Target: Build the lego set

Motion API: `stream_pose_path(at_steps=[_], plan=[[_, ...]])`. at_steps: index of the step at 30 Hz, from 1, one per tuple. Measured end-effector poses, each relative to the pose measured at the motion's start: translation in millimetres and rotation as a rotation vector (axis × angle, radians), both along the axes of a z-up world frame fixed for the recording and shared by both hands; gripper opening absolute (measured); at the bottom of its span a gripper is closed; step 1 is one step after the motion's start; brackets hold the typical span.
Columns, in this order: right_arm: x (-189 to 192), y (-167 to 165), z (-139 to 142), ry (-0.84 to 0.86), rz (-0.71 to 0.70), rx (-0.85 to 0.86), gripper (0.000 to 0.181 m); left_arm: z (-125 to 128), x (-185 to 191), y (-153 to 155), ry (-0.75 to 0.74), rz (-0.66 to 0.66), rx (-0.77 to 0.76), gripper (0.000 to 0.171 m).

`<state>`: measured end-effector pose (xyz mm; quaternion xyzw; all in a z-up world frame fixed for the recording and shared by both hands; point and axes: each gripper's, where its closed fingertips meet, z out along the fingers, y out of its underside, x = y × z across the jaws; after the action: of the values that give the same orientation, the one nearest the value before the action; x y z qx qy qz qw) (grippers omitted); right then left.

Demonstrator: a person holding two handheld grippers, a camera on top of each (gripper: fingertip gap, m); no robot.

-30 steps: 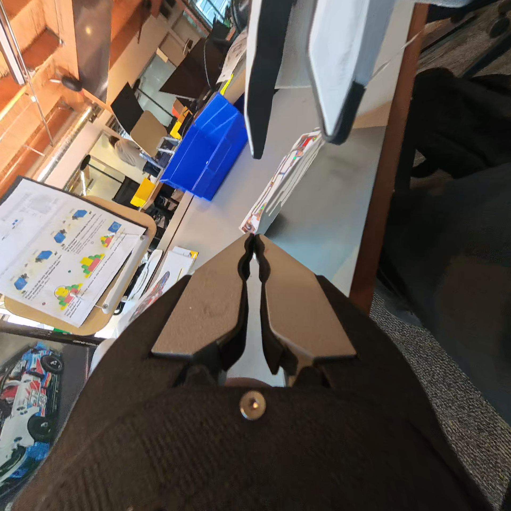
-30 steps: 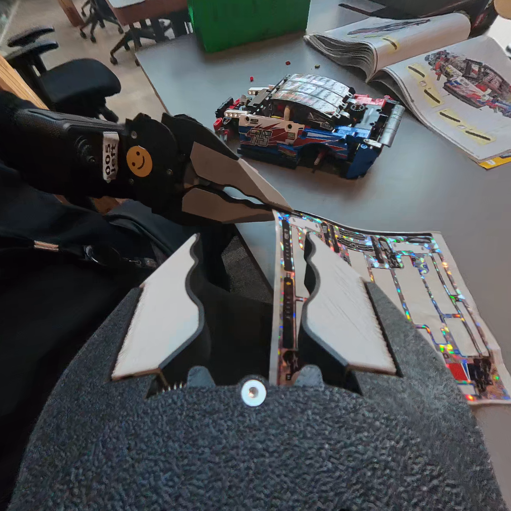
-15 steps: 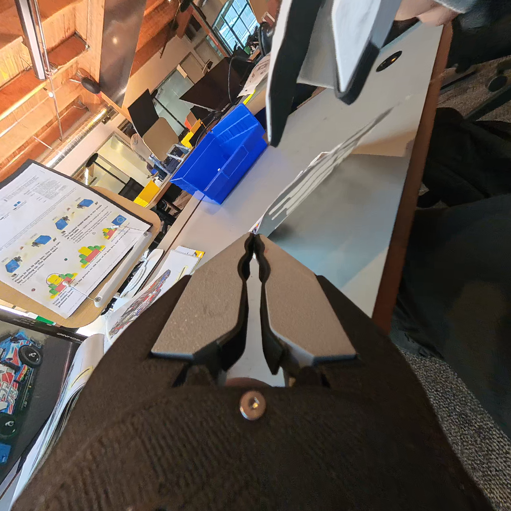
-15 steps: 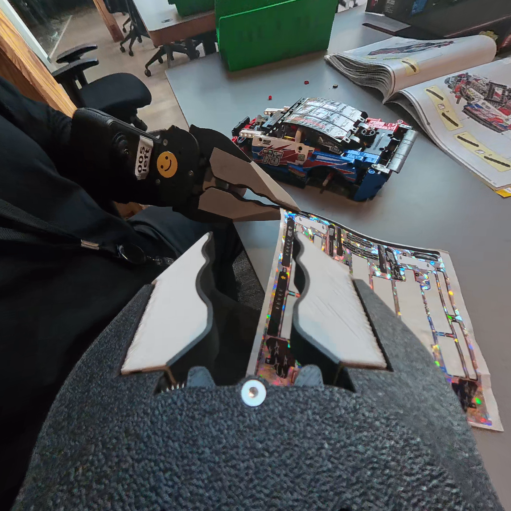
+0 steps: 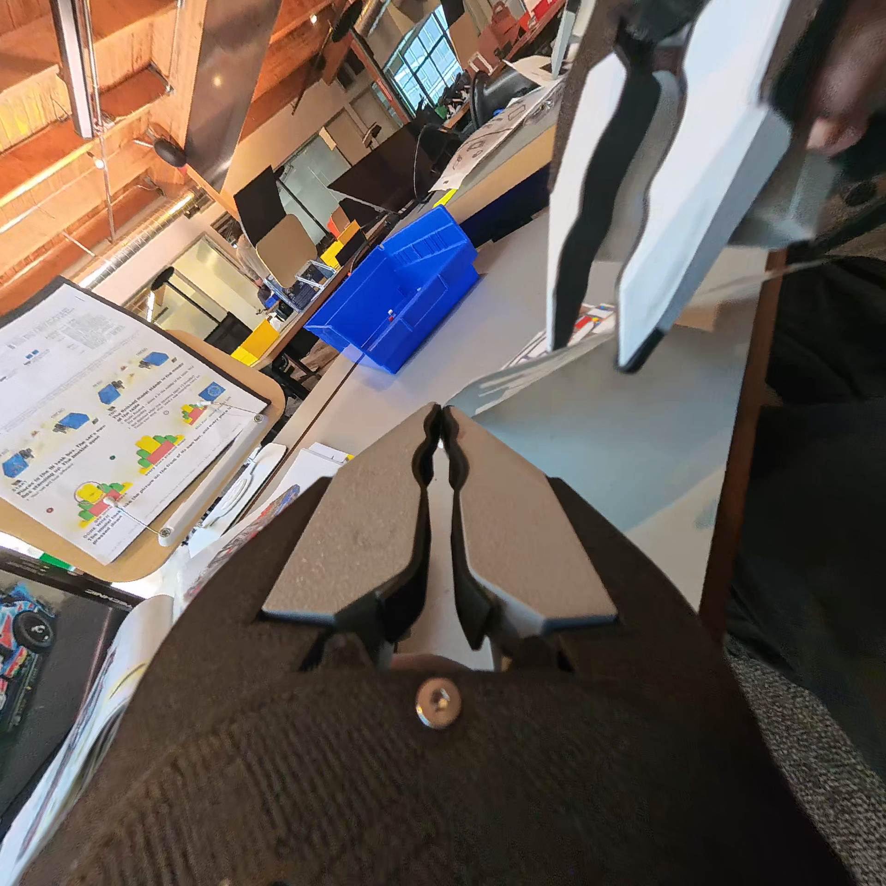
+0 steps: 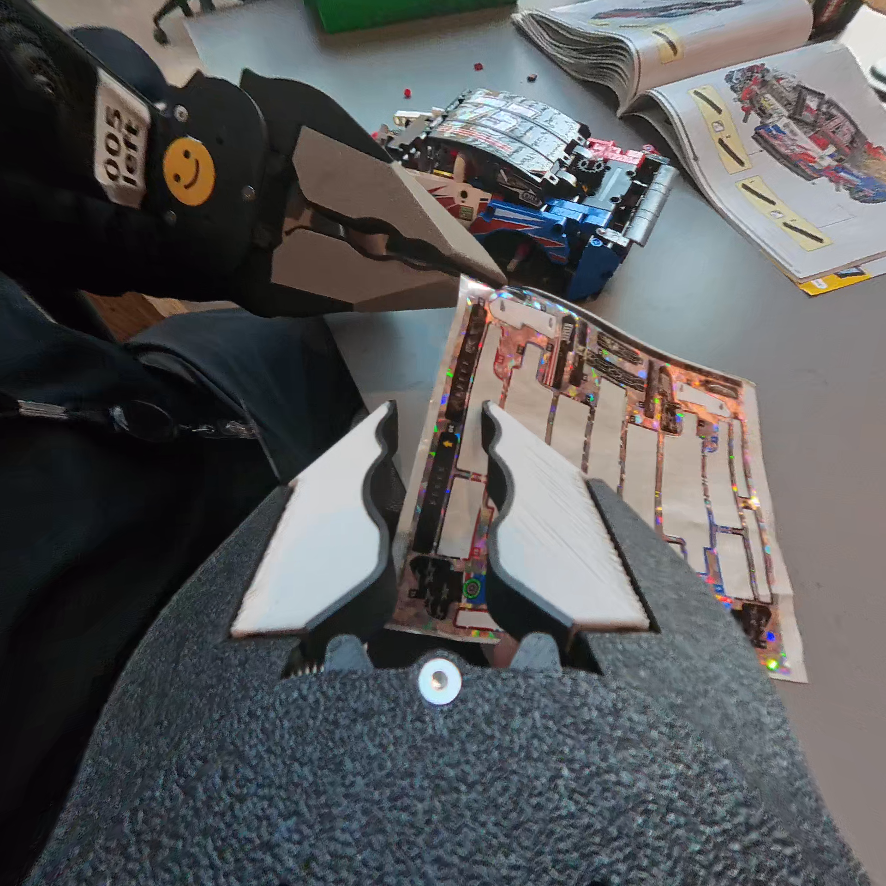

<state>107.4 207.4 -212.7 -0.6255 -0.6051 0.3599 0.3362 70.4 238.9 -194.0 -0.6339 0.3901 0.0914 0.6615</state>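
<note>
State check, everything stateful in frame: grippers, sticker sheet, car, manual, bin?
left gripper: shut on the sticker sheet's corner
right gripper: open, straddling the sheet's edge
sticker sheet: corner lifted, curled, far end on the table
lego car: partly built, upright
instruction manual: open
blue bin: upright

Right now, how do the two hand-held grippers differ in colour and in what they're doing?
The left hand-held gripper has grey fingers and is shut on the corner of the sticker sheet, lifting it off the table. The right hand-held gripper has white fingers and is open, straddling the sheet's near edge without clamping it. Both have black bodies.
</note>
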Motion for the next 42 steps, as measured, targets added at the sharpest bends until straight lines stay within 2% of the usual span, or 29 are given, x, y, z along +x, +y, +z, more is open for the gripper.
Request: stream_pose_path(at_steps=[2, 5, 13, 17, 20, 23, 29, 31, 33, 37, 42], plan=[[-1.2, 4.1, -5.8, -0.021, -0.022, 0.057, 0.022, -0.1, 0.8, 0.4, -0.019, 0.005, -0.008, 0.000], [-3.3, 6.6, -9.9, -0.037, -0.038, 0.104, 0.016, -0.2, 0.5, 1.7, -0.045, 0.011, -0.021, 0.000], [1.8, 20.1, 2.2, 0.025, -0.120, 0.167, 0.003, -3.4, -2.2, 6.7, -0.073, 0.031, -0.074, 0.000], [4.2, 22.7, 0.0, 0.029, -0.135, 0.174, 0.002, -9.7, -0.3, 5.8, -0.087, 0.036, -0.109, 0.000], [3.5, 21.6, -3.5, 0.020, -0.128, 0.196, 0.002, -16.4, -1.7, 9.6, -0.082, 0.047, -0.164, 0.017], [2.9, 22.3, -8.1, -0.001, -0.130, 0.225, 0.002, -16.2, -1.3, 12.0, -0.054, 0.037, -0.166, 0.019], [1.4, 18.7, -12.1, 0.021, -0.131, 0.209, 0.002, -16.2, 2.2, 12.3, 0.080, 0.024, -0.116, 0.000], [1.4, 17.7, -13.7, 0.022, -0.126, 0.203, 0.002, -18.0, 3.3, 13.4, 0.120, 0.022, -0.107, 0.000], [0.4, 15.6, -16.1, 0.026, -0.113, 0.173, 0.003, -17.8, 5.1, 15.1, 0.127, 0.012, -0.096, 0.000], [-2.2, 4.5, -15.7, 0.066, -0.044, 0.001, 0.018, -12.0, 5.9, 16.8, 0.132, -0.005, 0.005, 0.000], [15.2, -5.9, 13.6, 0.159, 0.132, -0.194, 0.021, -5.6, 13.8, 5.6, 0.185, -0.093, 0.148, 0.000]])
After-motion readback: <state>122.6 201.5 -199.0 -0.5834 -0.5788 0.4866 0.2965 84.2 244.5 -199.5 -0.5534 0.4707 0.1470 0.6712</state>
